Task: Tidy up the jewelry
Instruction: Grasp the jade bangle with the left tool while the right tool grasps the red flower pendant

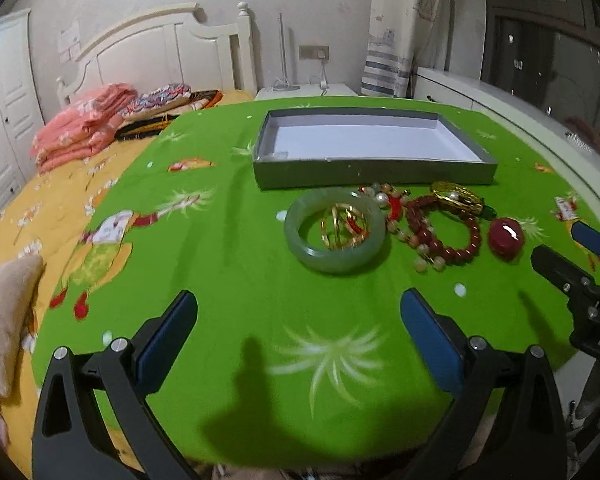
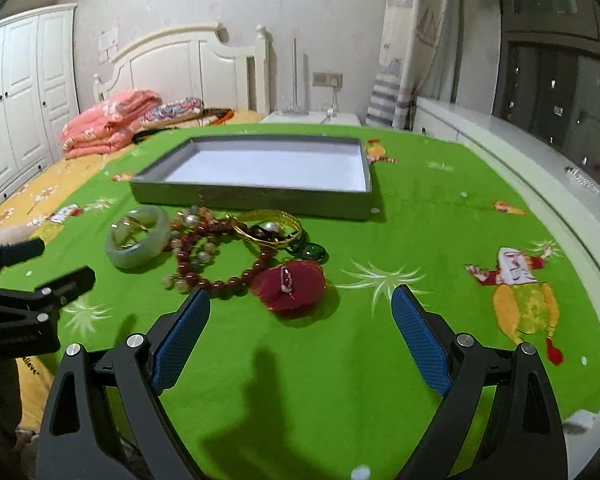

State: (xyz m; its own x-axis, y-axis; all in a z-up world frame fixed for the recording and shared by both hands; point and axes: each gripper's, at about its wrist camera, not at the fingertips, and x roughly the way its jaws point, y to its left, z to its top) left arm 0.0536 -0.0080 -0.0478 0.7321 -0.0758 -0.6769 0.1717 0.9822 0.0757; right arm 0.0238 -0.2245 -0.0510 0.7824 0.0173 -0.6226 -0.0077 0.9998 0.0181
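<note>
jewelry was heaped on green cloth [image 1: 236, 280] just in front of grey tray [image 1: 374, 170]; tray was seen holding nothing. jade bangle [image 1: 334, 258] was laid at left with gold rings [image 1: 342, 226] inside, red bead bracelet [image 1: 456, 250] beside it, red pendant [image 2: 288, 286] nearest right gripper [image 2: 300, 320]. left gripper [image 1: 298, 312] and right gripper were held wide, nothing was gripped

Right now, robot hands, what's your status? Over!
Left gripper open, right gripper open, both holding nothing. Jewelry pile on the green cloth, outside the gray tray. Tray bare inside; nothing blocking it.
</note>
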